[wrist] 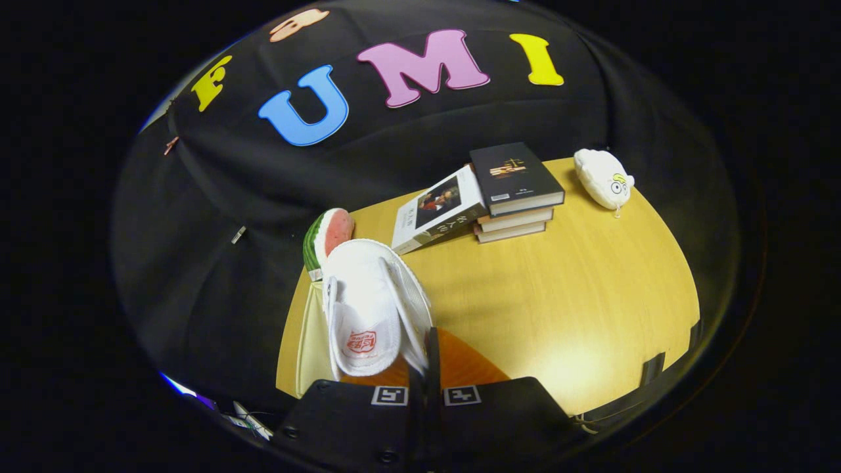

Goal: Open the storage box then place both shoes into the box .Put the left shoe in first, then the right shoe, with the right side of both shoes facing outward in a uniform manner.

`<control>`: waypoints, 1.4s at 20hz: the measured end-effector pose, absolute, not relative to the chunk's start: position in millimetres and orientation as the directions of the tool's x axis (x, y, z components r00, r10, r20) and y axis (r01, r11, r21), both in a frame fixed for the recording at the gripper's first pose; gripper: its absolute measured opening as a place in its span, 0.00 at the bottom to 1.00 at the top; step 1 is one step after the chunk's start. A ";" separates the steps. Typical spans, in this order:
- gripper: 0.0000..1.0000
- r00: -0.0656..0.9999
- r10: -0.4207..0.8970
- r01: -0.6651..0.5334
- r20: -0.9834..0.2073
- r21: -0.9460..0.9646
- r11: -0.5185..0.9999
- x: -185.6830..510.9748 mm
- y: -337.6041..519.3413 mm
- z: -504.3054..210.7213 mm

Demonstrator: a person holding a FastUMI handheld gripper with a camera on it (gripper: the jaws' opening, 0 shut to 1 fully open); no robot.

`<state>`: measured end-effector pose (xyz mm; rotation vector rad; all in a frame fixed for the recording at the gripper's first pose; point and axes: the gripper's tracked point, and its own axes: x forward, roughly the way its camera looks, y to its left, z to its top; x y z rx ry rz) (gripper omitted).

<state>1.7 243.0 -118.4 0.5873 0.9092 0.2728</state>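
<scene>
**Shoe in the grip, lifted over the table — check orientation before lowering**

Your gripper [426, 387] has its fingers drawn together on the rim of a white shoe [368, 309]; the fingers look closed on the collar edge at the shoe's right side, with almost no gap between them. The shoe hangs tilted, opening toward you, red insole label visible, toe pointing away toward the far side.

Directly under and left of the shoe you see a pale box wall [309, 341], and an orange surface [463, 364] just beyond the fingers, likely the storage box and its interior or lid; I cannot tell which. Whether this is the left or right shoe is not clear from here.

Other items on the wooden table [578, 295]: a watermelon-slice toy [328, 240] just beyond the shoe, a stack of books [516, 190] with one book leaning [437, 213] on it, and a white plush toy [603, 177] at far right.

Advice: hold the pinch firm, since a rim grip lets the shoe swing. Turn the wrist so the shoe's right side faces outward, then lower slowly, keeping the sole off the box wall. Release only once it rests flat.
</scene>
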 end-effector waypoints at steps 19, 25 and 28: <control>0.70 0.516 0.430 0.147 -0.741 0.571 0.808 -12.1 334.0 -155.4; 0.97 0.591 0.488 0.094 -0.643 0.655 0.750 -2.8 286.7 -133.1; 0.98 0.655 0.466 0.030 -0.595 0.636 0.771 0.8 244.8 -128.8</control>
